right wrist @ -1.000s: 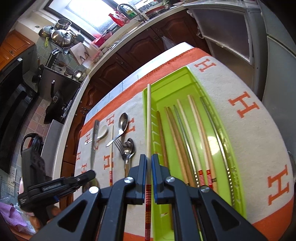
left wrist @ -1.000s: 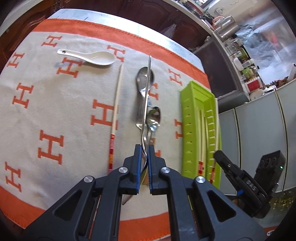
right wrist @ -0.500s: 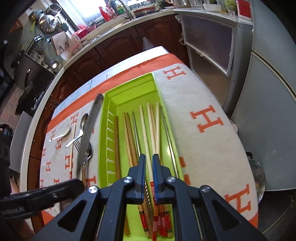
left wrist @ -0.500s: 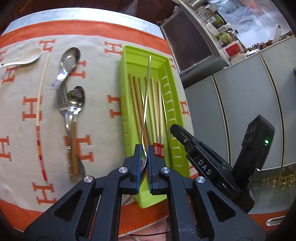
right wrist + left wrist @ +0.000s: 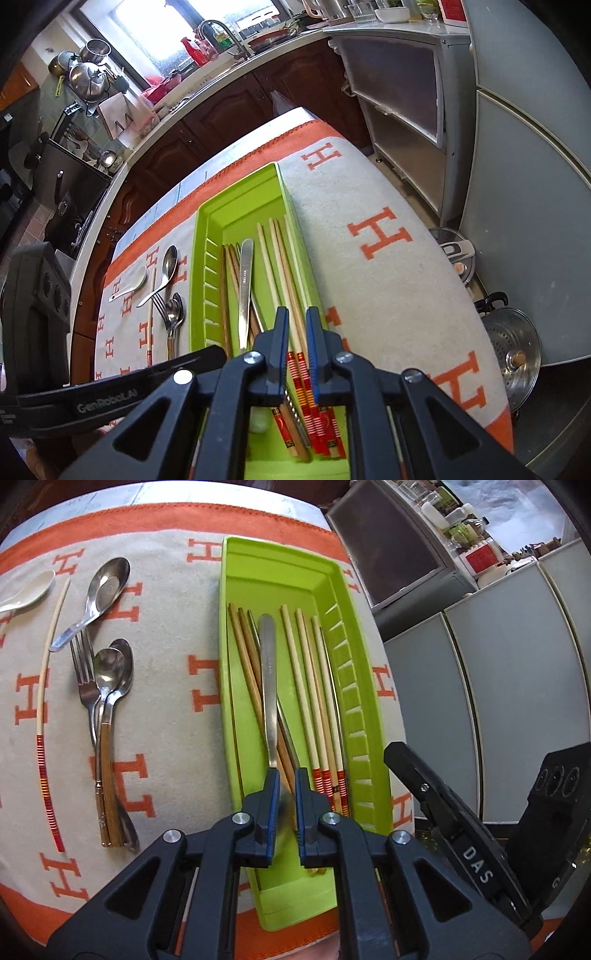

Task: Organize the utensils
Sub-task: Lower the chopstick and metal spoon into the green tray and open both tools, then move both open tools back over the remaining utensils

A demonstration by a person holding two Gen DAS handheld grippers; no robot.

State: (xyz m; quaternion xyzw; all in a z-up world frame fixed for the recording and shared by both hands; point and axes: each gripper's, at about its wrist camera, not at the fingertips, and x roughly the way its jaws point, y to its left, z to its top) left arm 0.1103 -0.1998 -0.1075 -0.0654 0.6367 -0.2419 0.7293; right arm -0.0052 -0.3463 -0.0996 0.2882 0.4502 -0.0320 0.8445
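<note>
On our far left, in the left wrist view, the white spoon (image 5: 27, 590) lies at the cloth's (image 5: 173, 716) edge, and just beside it the lone chopstick (image 5: 44, 701) runs lengthwise, pale tip away from us and red-banded end toward us. Next come the steel spoon (image 5: 98, 598), lying slantwise, and the fork (image 5: 84, 679) bundled with two more spoons (image 5: 112, 675), their handles pointing back at us. All of these sit well apart from the tray (image 5: 362, 701) and parallel to it, more or less. Over the tray's near end hangs our left gripper (image 5: 286, 797), its jaws parted by a narrow gap; the knife (image 5: 269, 686) lies in the tray across the brown chopsticks (image 5: 247, 668), its handle end reaching in between the fingers, and we judge it released, though the blur there leaves contact uncertain. Further right in the tray lie the pale chopsticks (image 5: 314, 701), long axis along the tray. Our right gripper (image 5: 295, 347) hovers above their red ends, slightly open and holding nothing that we can see. The loose pieces all lie left of the tray — so we judge the left gripper nearer, and any pick there wants the fingers set across a handle.
</note>
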